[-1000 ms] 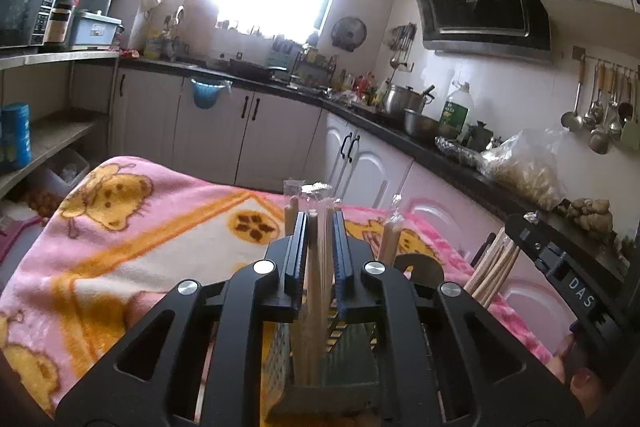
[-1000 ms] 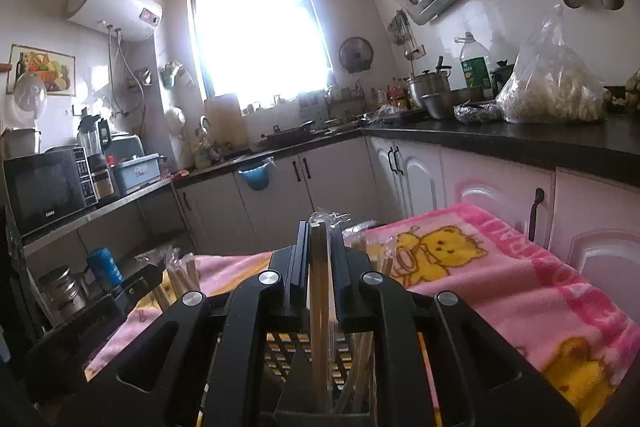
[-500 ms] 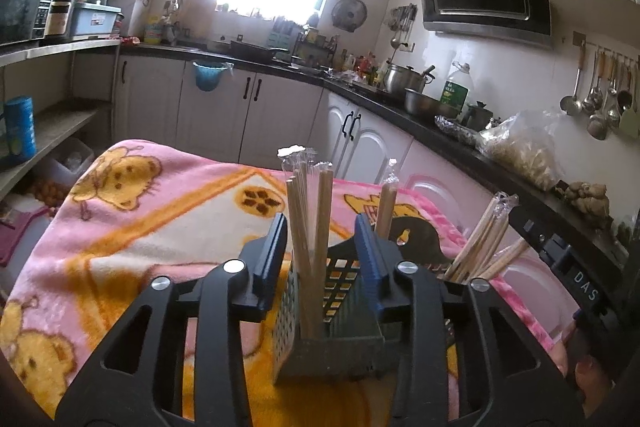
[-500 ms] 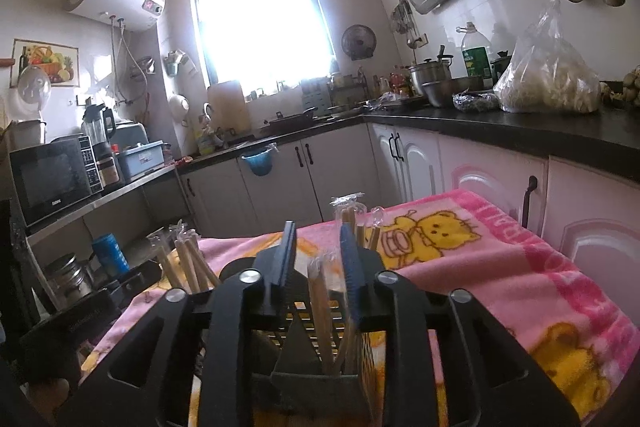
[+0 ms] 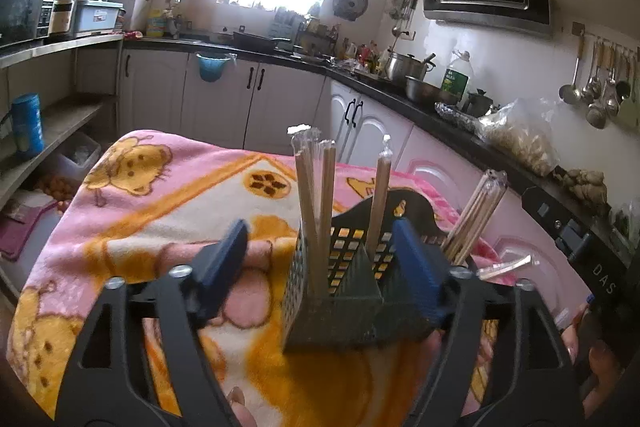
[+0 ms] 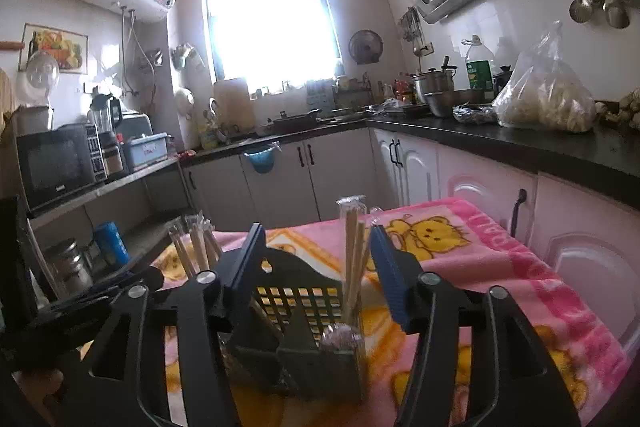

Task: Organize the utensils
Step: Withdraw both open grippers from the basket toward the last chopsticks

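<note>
- Several wrapped chopsticks (image 5: 320, 199) stand upright in the dark holder (image 5: 344, 291), which sits on the pink blanket (image 5: 160, 195); we see more in a compartment on its far side (image 6: 354, 255).
- Around the holder, our left gripper (image 5: 324, 259) is spread wide, pinching nothing.
- Our right gripper (image 6: 318, 267) is likewise spread, one finger to each side of the holder.
- Behind the holder, beyond the blanket, white cabinets (image 6: 320, 171) carry a black counter (image 6: 520, 143).
</note>
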Demonstrator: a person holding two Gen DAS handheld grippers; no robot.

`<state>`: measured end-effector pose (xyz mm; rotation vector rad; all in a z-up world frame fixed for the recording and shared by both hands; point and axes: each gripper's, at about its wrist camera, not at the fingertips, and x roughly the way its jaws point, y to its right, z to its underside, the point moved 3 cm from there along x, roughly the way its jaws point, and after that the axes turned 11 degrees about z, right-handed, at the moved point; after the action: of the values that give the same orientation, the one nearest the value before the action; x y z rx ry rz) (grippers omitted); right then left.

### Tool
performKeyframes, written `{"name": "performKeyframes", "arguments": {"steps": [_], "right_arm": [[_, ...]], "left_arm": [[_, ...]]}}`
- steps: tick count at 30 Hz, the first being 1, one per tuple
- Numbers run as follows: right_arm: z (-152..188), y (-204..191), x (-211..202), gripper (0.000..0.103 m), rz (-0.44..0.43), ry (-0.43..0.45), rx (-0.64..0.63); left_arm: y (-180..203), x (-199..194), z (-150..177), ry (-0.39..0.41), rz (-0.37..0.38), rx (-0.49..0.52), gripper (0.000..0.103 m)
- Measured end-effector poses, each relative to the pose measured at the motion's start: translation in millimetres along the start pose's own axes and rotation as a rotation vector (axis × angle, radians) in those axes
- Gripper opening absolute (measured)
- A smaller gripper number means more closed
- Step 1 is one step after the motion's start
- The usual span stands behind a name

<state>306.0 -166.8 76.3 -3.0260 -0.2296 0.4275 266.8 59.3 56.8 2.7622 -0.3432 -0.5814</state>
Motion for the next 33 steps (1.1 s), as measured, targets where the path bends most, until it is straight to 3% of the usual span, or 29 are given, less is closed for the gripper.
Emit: {"name": "performKeyframes", "arguments": {"steps": [6, 13, 25, 33], "right_arm": [[11.7, 0.8, -15.0, 0.064, 0.007, -0.034, -0.030], [24.9, 8.4, -33.2, 0.071, 0.019, -0.073, -0.040], [41.5, 25.5, -63.6, 0.071, 0.029, -0.113, -0.041], [49.0, 35.9, -78.4, 0.071, 0.042, -0.134, -0.053]], "left_arm": [[6.3, -10.6, 15.1, -0.033, 0.010, 0.011, 0.091], [13.1, -24.1, 28.0, -0.046, 0.015, 0.013, 0.091], [36.9, -45.3, 41.5, -0.027, 0.035, 0.038, 0.091], [47.3, -50.5, 57.1, -0.058, 0.054, 0.043, 0.091]]}}
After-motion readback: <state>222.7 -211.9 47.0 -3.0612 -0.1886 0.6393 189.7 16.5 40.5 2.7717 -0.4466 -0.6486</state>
